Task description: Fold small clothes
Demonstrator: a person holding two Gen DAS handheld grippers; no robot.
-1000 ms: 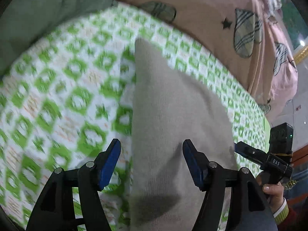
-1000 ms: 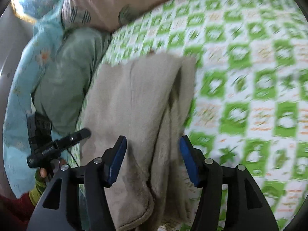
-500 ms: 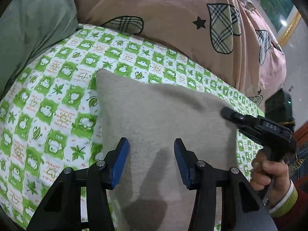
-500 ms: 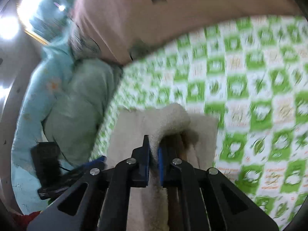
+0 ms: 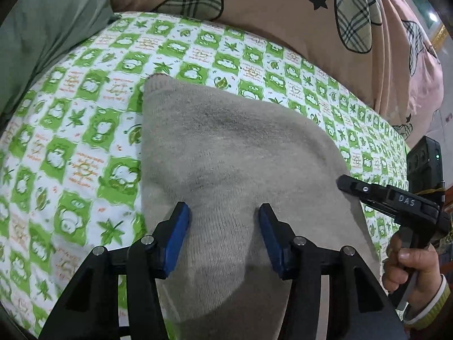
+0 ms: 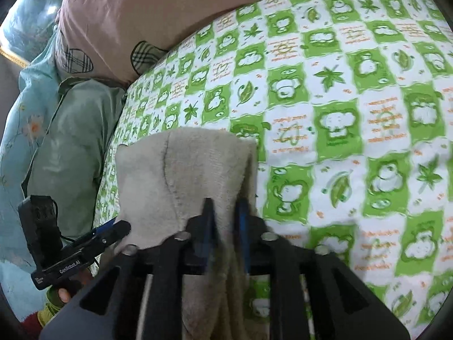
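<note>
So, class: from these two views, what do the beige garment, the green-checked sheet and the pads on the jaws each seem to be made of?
Beige garment: seemingly a soft knit or fleece, matte; fuzzy nap and fine ribbing show.
Green-checked sheet: probably printed woven cotton or a blend, smooth and flat, with crisp cartoon and leaf prints.
Blue pads: likely rubber or soft plastic, on black jaws that look like hard moulded plastic with metal pins.

Bed with green-white checkered sheet (image 5: 85, 119); pink quilt with plaid hearts (image 5: 283, 14) along far edge, green pillow (image 6: 70, 147), light-blue floral bedding (image 6: 25, 113) beside it.
</note>
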